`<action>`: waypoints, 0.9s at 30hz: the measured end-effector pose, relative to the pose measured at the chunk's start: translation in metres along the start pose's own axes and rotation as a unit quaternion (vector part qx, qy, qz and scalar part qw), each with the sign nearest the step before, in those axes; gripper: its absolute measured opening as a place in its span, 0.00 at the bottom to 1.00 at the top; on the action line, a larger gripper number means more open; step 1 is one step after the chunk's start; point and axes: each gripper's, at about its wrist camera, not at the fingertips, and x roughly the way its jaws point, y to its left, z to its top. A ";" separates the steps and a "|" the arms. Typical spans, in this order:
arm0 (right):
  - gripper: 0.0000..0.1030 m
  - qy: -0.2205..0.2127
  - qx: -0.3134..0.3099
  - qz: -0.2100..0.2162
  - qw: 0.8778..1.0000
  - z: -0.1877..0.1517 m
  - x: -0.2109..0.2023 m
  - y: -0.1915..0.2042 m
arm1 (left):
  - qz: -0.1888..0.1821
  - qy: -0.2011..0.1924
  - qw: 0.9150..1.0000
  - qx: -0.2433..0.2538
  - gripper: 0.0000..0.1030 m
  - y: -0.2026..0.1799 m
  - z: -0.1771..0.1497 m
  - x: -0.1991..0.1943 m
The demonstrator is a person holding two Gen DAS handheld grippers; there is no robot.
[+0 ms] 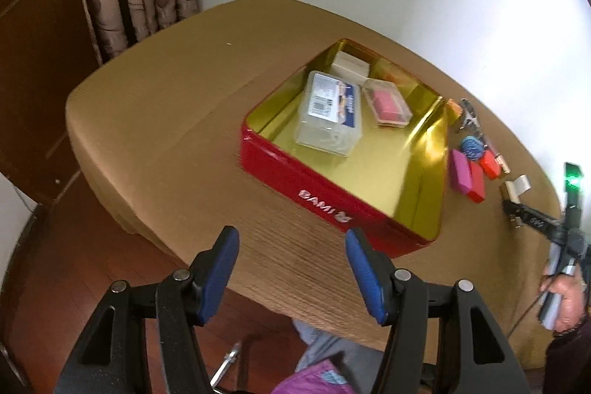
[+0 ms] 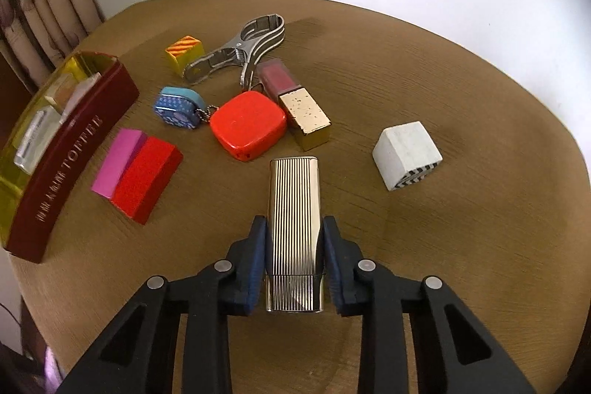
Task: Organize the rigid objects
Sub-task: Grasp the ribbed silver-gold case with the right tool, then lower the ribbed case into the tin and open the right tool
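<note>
The right gripper [image 2: 293, 239] points down at the round wooden table [image 2: 461, 246] and its blue pads [image 2: 258, 261] squeeze the sides of a ribbed silver lighter [image 2: 293, 209] — it is clenched on it. The lighter lies flat on the table, long way pointing off from the camera.

A bit past it sit a red-and-pink block [image 2: 138, 174] on the left and a white block with striped edges [image 2: 406, 154] on the right. Farther on are a red square tape measure [image 2: 247, 124], a gold lipstick case [image 2: 304, 117] touching it, and a small blue tin on a chain [image 2: 177, 106]. Behind those lie a metal clip [image 2: 236, 52] and a yellow striped cube [image 2: 184, 52].

The left gripper [image 1: 291, 274] hangs tilted over the near edge of the table, its pads wide apart with nothing between them. Just past it stands the red tin box [image 1: 314, 187] — inside are a clear plastic case [image 1: 328, 115], a smaller clear case with a pink thing [image 1: 386, 106] and a white box [image 1: 349, 65]. A hand [image 1: 565, 298] shows at the right edge.
</note>
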 end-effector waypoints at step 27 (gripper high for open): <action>0.26 0.068 0.018 0.206 0.976 0.093 0.029 0.215 | -0.015 -0.040 0.999 -0.001 0.60 0.018 0.001 -0.011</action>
